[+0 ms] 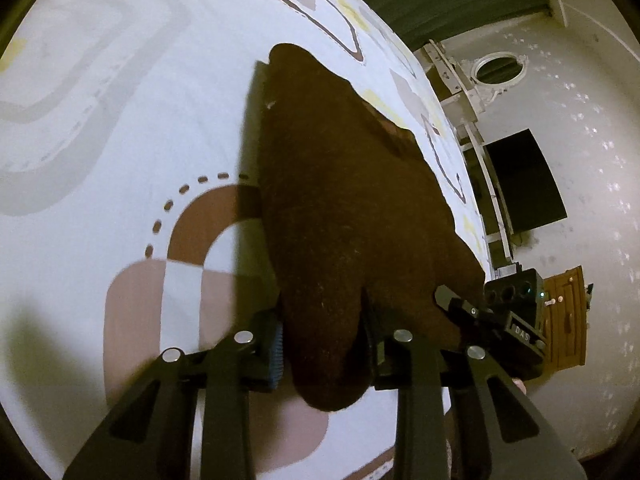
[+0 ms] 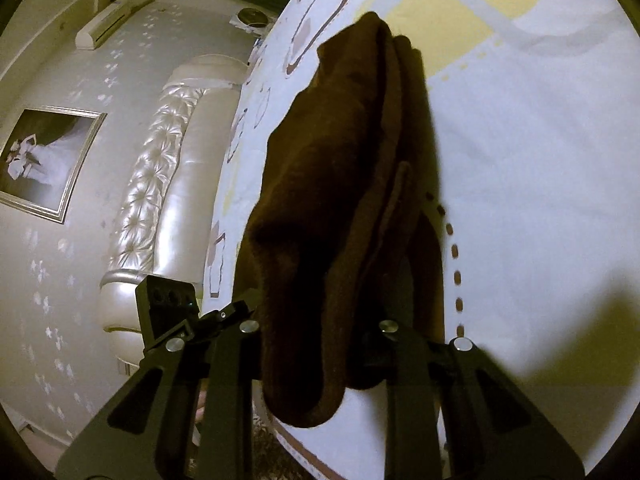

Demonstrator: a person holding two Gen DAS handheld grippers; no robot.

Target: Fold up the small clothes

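Observation:
A dark brown fuzzy garment [image 1: 344, 208] hangs stretched between both grippers above a white bed sheet [image 1: 120, 128] printed with brown, grey and yellow shapes. My left gripper [image 1: 324, 332] is shut on one edge of the garment, which bulges out below the jaws. My right gripper [image 2: 320, 332] is shut on the other edge of the same garment [image 2: 340, 184], which shows folded layers running away from the jaws. The right gripper also shows in the left wrist view [image 1: 508, 308], at the garment's right side. The left gripper shows in the right wrist view [image 2: 172, 300].
The sheet [image 2: 520, 160] covers a bed with a padded cream headboard [image 2: 160, 184]. A framed picture [image 2: 44, 160] and an air conditioner [image 2: 104, 26] are on the wall. A dark screen [image 1: 524, 180] and a wooden cabinet [image 1: 564, 316] stand beyond the bed edge.

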